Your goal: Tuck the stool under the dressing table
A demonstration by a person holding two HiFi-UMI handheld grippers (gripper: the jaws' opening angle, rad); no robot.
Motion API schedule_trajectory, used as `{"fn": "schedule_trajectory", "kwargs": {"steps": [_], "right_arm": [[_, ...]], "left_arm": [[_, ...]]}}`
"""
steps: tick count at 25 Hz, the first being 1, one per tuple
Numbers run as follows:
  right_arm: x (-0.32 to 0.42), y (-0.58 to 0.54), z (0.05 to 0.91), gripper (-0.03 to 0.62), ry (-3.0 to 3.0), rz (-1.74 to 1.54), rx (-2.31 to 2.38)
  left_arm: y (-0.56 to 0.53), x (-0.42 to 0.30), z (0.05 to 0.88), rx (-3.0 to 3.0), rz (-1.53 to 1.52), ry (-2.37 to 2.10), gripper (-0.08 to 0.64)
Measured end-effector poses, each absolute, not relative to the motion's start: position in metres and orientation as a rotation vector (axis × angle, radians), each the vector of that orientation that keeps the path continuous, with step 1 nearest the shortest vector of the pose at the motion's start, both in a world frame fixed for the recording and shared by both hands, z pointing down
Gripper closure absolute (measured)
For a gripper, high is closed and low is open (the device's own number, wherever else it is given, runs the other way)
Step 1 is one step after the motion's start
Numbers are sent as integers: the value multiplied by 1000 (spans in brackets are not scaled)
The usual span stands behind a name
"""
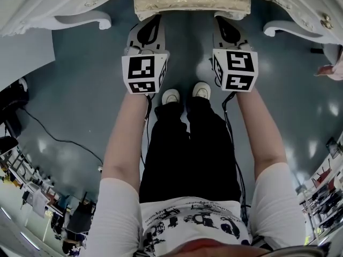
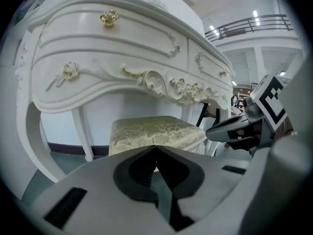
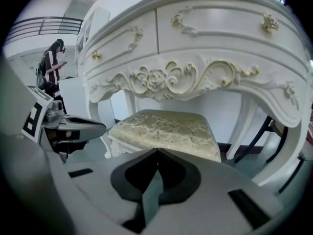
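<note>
The stool [image 1: 191, 3] has a cream-and-gold brocade cushion and stands in the knee space of the white dressing table [image 1: 37, 12], with its front edge still showing. My left gripper [image 1: 156, 18] and right gripper [image 1: 220, 19] sit just before that front edge, one near each corner. Both are shut and hold nothing. I cannot tell if the tips touch the cushion. From the left gripper [image 2: 155, 146] the stool [image 2: 151, 131] lies straight ahead under the carved apron [image 2: 166, 84]. The right gripper [image 3: 158, 150] sees the stool [image 3: 166, 131] ahead too.
The table's curved white legs [image 1: 88, 19] [image 1: 284, 28] flank the stool. My white shoes [image 1: 185, 94] stand on the grey floor behind the grippers. A black cable [image 1: 53, 138] crosses the floor at left. A person [image 3: 51, 65] stands far off. Dark rods [image 3: 257, 136] lean behind the right leg.
</note>
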State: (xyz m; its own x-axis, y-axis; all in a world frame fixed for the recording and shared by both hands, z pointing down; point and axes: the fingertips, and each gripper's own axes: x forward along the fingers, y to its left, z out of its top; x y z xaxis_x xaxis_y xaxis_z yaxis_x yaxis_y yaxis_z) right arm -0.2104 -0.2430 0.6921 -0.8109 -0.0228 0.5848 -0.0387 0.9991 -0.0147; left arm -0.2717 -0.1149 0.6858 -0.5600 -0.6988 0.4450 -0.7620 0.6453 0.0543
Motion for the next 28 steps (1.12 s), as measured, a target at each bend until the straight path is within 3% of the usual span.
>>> {"fn": "schedule_trajectory", "kwargs": {"steps": [9,28], "right_arm": [[-163,-208,571,575,-2577,101,-54],[-145,-245,213,575,-2834,109,-63]], "left_arm": [[-99,-229,566,1190,170,-2446,540],[-123,-207,198,1389,79,-2651,540]]}}
